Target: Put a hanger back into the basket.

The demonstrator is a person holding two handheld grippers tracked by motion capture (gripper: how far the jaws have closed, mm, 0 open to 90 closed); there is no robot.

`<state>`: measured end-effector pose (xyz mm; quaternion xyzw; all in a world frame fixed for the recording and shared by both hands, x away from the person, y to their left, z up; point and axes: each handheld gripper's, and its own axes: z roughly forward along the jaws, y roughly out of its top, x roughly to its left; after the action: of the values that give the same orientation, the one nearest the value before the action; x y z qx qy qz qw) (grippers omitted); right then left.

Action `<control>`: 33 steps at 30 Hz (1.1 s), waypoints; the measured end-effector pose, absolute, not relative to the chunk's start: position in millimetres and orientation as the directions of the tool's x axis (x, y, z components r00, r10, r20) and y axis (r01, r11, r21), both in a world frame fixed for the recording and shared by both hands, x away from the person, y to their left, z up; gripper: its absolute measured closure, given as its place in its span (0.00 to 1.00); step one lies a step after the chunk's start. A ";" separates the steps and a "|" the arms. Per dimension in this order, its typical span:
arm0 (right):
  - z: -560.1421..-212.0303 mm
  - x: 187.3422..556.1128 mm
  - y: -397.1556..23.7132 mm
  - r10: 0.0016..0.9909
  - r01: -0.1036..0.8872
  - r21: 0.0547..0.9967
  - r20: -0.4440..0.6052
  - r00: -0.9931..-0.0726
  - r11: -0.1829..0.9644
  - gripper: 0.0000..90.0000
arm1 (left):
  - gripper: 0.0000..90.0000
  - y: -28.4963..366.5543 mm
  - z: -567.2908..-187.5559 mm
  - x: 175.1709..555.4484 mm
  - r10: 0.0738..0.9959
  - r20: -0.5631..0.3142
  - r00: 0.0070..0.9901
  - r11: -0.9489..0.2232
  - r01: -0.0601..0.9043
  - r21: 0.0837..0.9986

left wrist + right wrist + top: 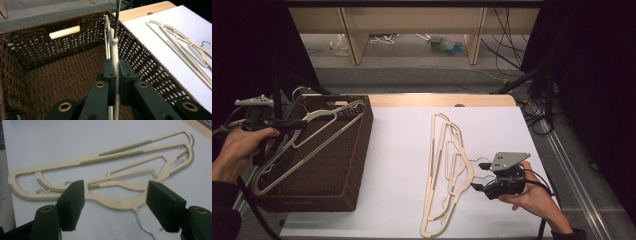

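A dark wicker basket (357, 165) stands at the white table's (402, 150) left edge, above which the left gripper (115, 75) pinches a cream hanger (307, 142), while the right gripper (115, 202), jaws spread, rests beside two stacked hangers (444, 170).
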<state>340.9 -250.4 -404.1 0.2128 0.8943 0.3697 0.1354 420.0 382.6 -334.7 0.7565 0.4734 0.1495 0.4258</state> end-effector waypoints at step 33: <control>-404.4 341.1 -252.1 0.505 0.301 0.732 -0.068 -0.861 0.612 0.34 | 0.88 398.6 -393.5 439.6 0.930 -0.090 0.355 -0.218 0.735 0.642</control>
<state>341.1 -252.1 -404.4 0.2269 0.8875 0.3778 0.1347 439.6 398.6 -393.5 0.7640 0.5448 0.1597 0.3066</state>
